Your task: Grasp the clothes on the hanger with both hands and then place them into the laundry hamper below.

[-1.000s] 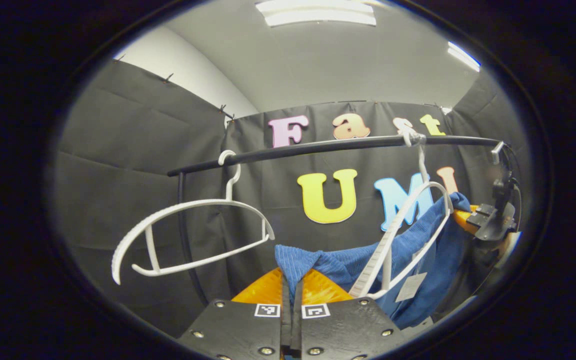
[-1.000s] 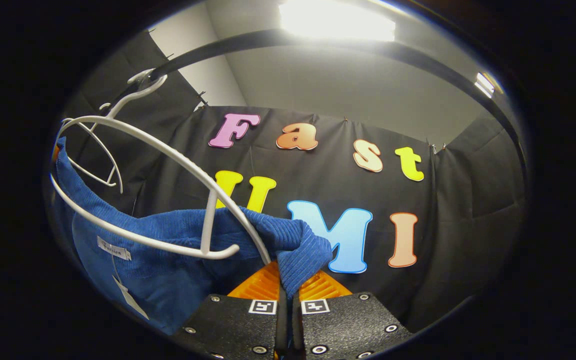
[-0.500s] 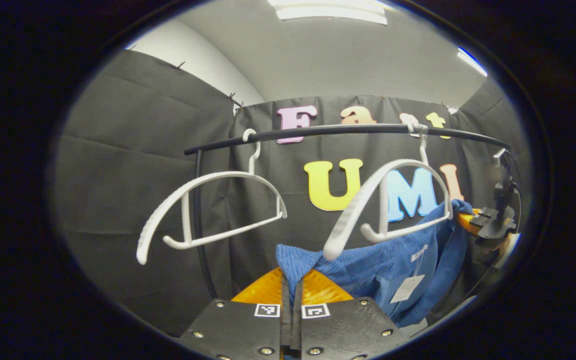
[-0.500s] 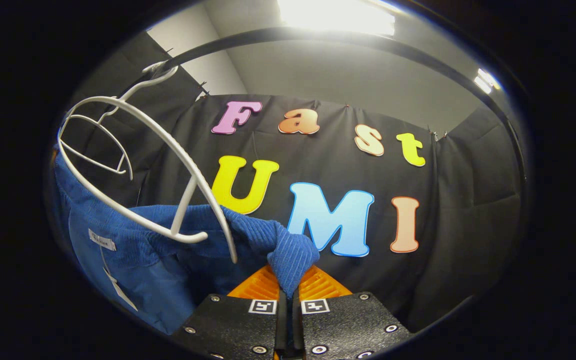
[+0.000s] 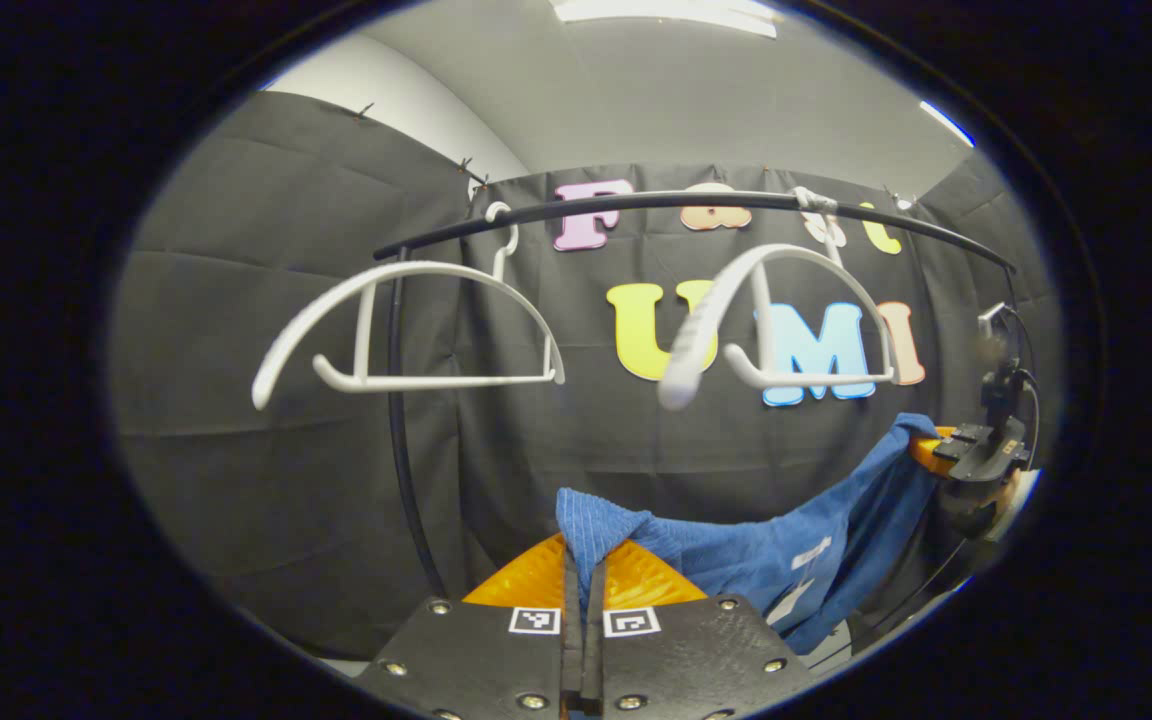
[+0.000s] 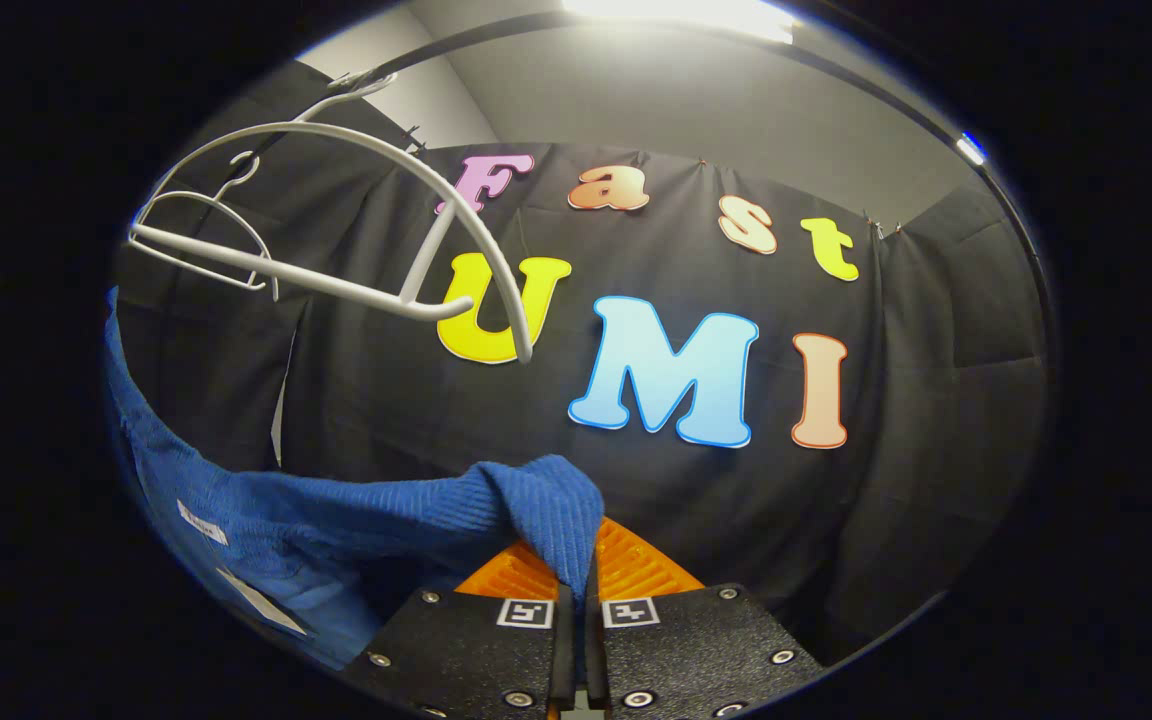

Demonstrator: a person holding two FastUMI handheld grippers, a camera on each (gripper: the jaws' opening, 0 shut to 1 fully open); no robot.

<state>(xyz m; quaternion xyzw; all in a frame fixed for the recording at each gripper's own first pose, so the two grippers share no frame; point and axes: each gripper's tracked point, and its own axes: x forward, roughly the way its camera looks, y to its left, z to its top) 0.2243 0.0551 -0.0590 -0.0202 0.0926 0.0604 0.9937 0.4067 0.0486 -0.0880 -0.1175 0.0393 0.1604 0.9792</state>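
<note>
Clothes (image 5: 786,545): one blue ribbed garment w/ white tags too small to read, strung below the rail (image 5: 676,205) between our two grippers, clear of both white hangers (image 5: 406,330). We've got left gripper (image 5: 583,600) pressed together on one end, right gripper (image 6: 576,600) pinching the other.

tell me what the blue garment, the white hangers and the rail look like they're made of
Blue garment: a soft ribbed knit, matte, sagging between the right gripper and left gripper.
White hangers: probably moulded plastic, with smooth, thick curved arms.
Rail: a thin dark tube with a slight sheen, possibly painted metal; hard to tell.
</note>
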